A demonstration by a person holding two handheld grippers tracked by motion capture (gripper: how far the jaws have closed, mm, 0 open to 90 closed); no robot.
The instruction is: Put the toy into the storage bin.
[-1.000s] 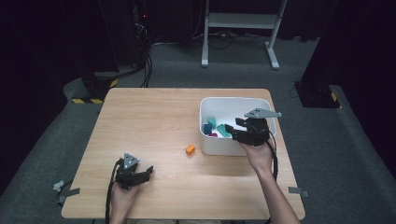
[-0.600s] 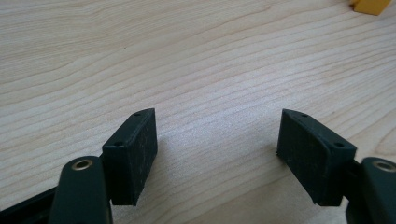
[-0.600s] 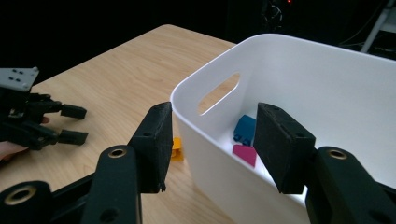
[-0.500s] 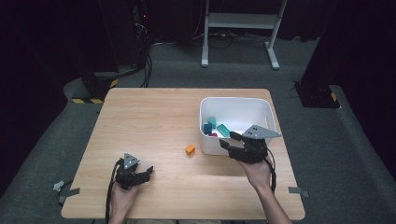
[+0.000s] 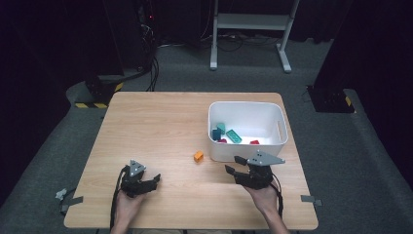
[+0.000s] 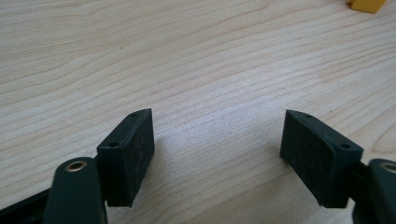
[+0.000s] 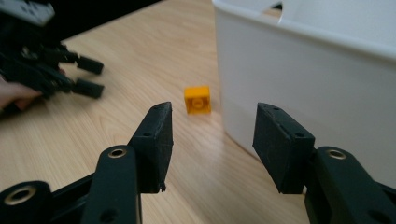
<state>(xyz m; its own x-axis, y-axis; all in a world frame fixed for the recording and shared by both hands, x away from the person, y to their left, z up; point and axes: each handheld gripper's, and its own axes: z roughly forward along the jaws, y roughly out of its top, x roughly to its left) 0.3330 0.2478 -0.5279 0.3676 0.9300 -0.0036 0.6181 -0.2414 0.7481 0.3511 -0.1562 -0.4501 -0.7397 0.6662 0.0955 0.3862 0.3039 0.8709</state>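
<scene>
One orange brick [image 5: 198, 156] lies loose on the table [image 5: 160, 122], just beside the white bin's [image 5: 280, 124] near-left corner, at about 9 o'clock from that corner. In the bin I can see teal bricks [image 5: 226, 132] and a couple of red ones [image 5: 254, 142], so I judge the sorting mostly done with this single brick left to drop in. My right tongs [image 5: 234, 165] sit at about 4 o'clock from the brick, near the bin's front wall, jaws spread and empty; in the right gripper view the brick [image 7: 197, 99] lies ahead between the jaw lines, not touched, the bin wall [image 7: 299, 84] close on one side. My left tongs [image 5: 155, 179] rest low near the table's front edge, at about 7 o'clock from the brick, well apart from it, jaws spread, nothing held; the left gripper view shows bare wood between them [image 6: 217, 140] and a corner of the brick [image 6: 366, 4] at the top edge. Both forearms come in from 6 o'clock.
</scene>
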